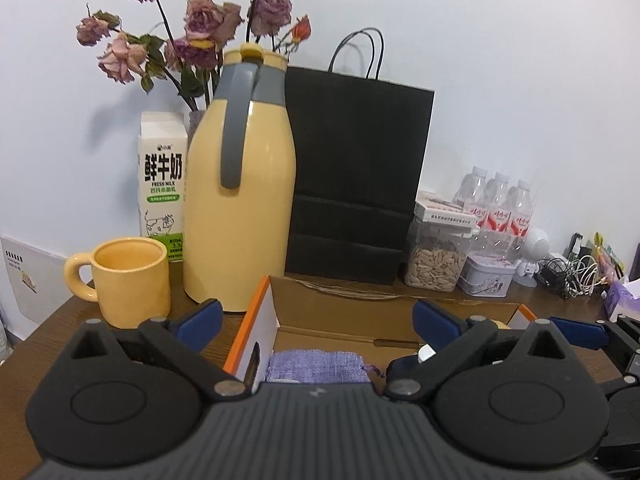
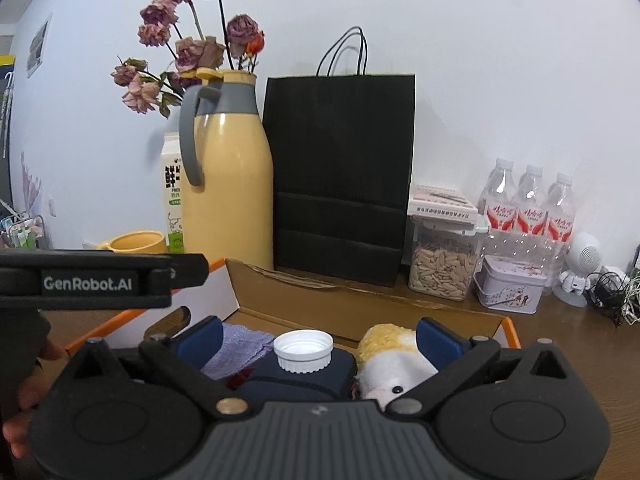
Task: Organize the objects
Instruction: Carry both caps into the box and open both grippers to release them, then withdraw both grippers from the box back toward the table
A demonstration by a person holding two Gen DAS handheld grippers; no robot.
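An open cardboard box with orange edges sits on the wooden table; it also shows in the right wrist view. Inside lie a purple woven cloth, a dark blue bottle with a white screw cap, and a yellow-and-white plush toy. My left gripper is open and empty above the box's left part. My right gripper is open, its fingers on either side of the bottle and plush, holding nothing. The left gripper's body shows at the left of the right wrist view.
Behind the box stand a yellow thermos jug, a yellow mug, a milk carton, dried roses, a black paper bag, a seed jar, a tin, water bottles and cables.
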